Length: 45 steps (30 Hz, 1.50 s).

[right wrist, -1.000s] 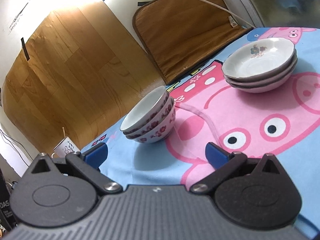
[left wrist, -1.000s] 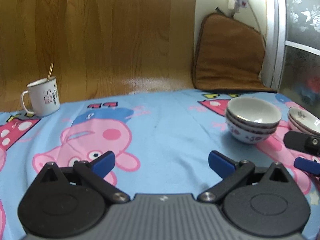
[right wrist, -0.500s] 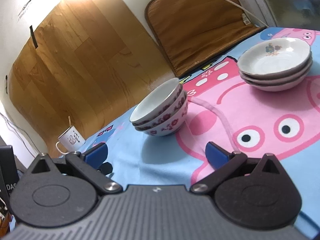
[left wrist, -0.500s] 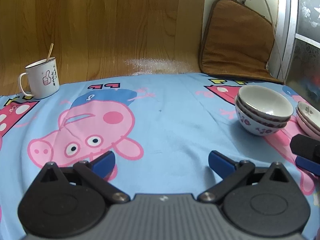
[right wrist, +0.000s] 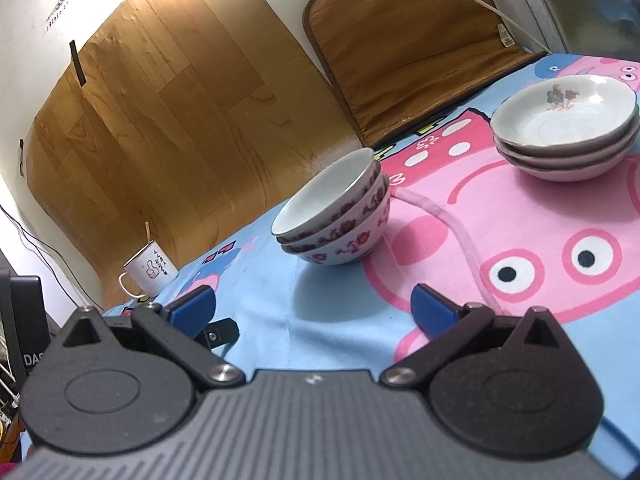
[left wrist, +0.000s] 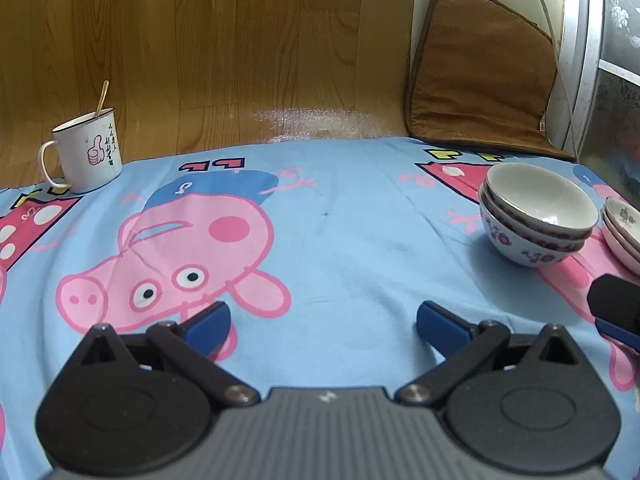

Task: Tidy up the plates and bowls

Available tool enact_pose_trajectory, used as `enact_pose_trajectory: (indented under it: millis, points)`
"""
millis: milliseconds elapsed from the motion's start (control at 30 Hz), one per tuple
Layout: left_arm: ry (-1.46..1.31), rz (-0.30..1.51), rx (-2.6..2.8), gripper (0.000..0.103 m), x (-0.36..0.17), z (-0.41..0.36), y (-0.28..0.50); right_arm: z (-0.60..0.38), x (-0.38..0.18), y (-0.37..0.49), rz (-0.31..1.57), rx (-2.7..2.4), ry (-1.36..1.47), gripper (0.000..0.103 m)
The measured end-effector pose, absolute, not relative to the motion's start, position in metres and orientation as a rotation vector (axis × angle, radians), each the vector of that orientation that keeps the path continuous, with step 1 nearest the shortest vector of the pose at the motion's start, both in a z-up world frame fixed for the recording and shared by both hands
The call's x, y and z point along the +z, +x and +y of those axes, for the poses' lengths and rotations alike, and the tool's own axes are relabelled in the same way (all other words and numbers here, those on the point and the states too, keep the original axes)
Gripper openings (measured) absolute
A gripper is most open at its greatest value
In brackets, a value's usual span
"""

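- Farthest to the left and ahead of the left gripper point(left wrist: 323, 317) stands a white mug point(left wrist: 87, 151) with a thumbs-up print and a spoon handle poking out; it is well apart from everything the task concerns and rests at the back edge of the cartoon-print cloth point(left wrist: 344, 216).
- The left gripper has its blue-tipped jaws spread wide with nothing between them, over bare cloth. Straight ahead of it there is only cloth and the wooden board behind.
- Ahead and to the right of the left gripper is the stack of bowls point(left wrist: 536, 220), upright, three nested as far as the rims show, floral bands on the outside.
- In the right wrist view the same stack of bowls point(right wrist: 334, 222) lies almost dead ahead of the right gripper point(right wrist: 312, 306), just left of its centre line and near. Its jaws also stand apart and empty.
- Ahead and to the right of the right gripper, farther off than the bowls, is the stack of plates point(right wrist: 566, 128): three shallow dishes, upright, with a small flower motif inside the top one. Bowls and plates stand apart, not touching.
- Round ware has no long axis to line up with, so what matters is side and reach: both stacks lie on the right gripper's side, and I judge it the nearer one for either.
- Both kinds already sit sorted into their own stacks, so the task looks near done or done.
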<state>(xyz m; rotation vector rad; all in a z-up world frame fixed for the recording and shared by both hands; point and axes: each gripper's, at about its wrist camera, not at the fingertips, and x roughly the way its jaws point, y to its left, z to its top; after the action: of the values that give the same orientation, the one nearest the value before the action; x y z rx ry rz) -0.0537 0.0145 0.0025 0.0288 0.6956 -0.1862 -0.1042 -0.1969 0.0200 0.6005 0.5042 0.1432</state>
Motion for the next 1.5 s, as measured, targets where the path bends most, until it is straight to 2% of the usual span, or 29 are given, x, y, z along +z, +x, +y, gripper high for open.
enact_pose_trajectory:
  millis: [500,700,767,867,933,1100,1200,1300,1467,1500]
  points:
    - [0.055,0.704,-0.177,0.103,0.002,0.011,-0.051,-0.194,0.020,-0.107,0.488,0.131,0.591,0.103]
    - [0.036,0.701,-0.183,0.103,0.002,0.014,-0.052,-0.187,0.026,-0.115,0.413,0.151,0.538,0.103]
    - [0.025,0.699,-0.187,0.102,0.003,0.016,-0.053,-0.185,0.028,-0.115,0.392,0.164,0.529,0.100]
    - [-0.007,0.699,-0.206,0.101,0.005,0.022,-0.052,-0.187,0.028,-0.108,0.403,0.155,0.544,0.086]
    - [-0.050,0.711,-0.230,0.094,0.009,0.029,-0.051,-0.194,0.031,-0.106,0.411,0.126,0.549,0.080]
    - [-0.198,0.713,-0.369,0.089,0.041,0.033,-0.027,-0.234,0.050,-0.096,0.380,0.057,0.560,0.079]
    - [-0.262,0.771,-0.490,0.079,0.050,0.014,-0.002,-0.253,0.054,-0.075,0.430,0.068,0.585,0.067]
    - [-0.315,0.869,-0.568,0.064,0.043,-0.009,0.028,-0.262,0.055,-0.050,0.522,0.133,0.630,0.057]
    - [-0.369,1.000,-0.600,0.042,0.022,-0.033,0.054,-0.268,0.047,-0.018,0.648,0.143,0.648,0.054]
    - [-0.371,1.018,-0.598,0.040,0.018,-0.035,0.057,-0.267,0.043,-0.013,0.680,0.153,0.654,0.048]
